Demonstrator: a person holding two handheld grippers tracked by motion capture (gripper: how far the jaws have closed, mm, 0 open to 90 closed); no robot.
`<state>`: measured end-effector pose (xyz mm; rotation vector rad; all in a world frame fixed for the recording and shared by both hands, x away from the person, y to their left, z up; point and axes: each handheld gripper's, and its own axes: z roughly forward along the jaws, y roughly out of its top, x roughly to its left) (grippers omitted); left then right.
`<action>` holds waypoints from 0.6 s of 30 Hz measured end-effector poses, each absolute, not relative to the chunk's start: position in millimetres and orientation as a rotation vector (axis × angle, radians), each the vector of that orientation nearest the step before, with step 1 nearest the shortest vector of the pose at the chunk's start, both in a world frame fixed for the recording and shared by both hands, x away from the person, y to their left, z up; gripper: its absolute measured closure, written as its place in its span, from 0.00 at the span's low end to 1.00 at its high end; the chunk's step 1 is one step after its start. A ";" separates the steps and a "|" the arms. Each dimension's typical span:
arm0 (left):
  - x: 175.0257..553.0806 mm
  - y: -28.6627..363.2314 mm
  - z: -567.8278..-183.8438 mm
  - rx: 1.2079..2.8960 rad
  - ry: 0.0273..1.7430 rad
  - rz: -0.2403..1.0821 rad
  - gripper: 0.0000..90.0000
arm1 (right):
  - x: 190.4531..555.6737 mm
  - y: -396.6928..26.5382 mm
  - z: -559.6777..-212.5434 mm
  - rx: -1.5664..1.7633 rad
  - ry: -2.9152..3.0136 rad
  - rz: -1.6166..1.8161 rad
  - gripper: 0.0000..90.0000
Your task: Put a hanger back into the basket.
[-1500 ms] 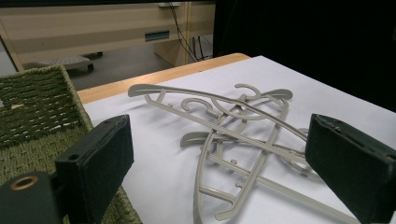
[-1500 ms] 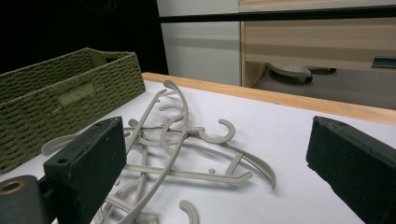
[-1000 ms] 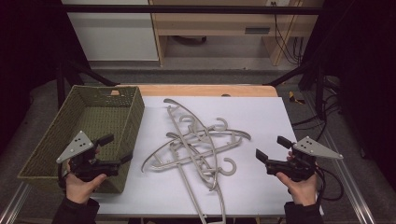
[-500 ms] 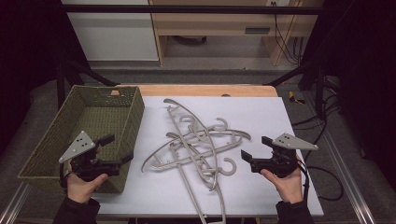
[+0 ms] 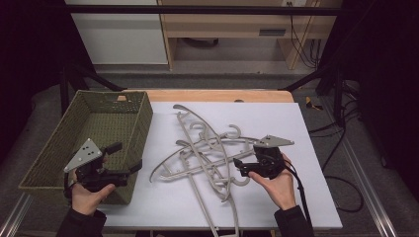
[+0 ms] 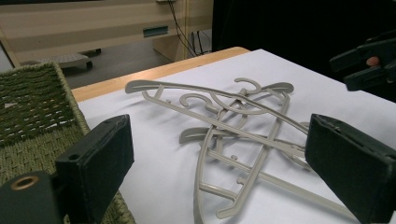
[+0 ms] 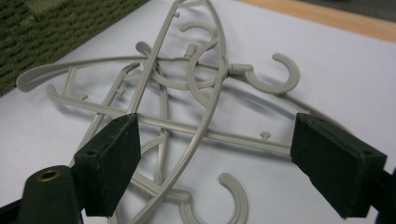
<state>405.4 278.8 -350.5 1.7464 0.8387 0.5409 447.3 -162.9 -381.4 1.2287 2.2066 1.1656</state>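
Observation:
Several grey plastic hangers [image 5: 207, 148] lie tangled in a pile on the white table top [image 5: 301, 128]. A green woven basket [image 5: 141, 123] stands at the left. My left gripper [image 5: 129, 157] hovers at the basket's near right corner, open, and points toward the hangers [image 6: 233, 126]. My right gripper [image 5: 238, 167] is at the right edge of the pile. Its jaws have just been closing a little but stand open, with nothing pressed between them. In the right gripper view its jaws [image 7: 217, 128] stand to either side of crossing hanger bars [image 7: 187, 107].
The basket [image 6: 32, 102] looks empty. A wooden table edge [image 5: 222, 95] runs along the back. Bare white surface lies right of the pile and along the front. A cable [image 5: 299, 192] trails from the right gripper, which also shows in the left gripper view [image 6: 369, 65].
My right gripper has moved left from the table's right side to the edge of the hanger pile. The left gripper has stayed where it was.

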 end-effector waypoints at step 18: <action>404.0 282.3 -347.9 1.736 0.839 0.554 0.09 | 479.6 -118.5 -411.9 1.300 2.348 0.950 0.38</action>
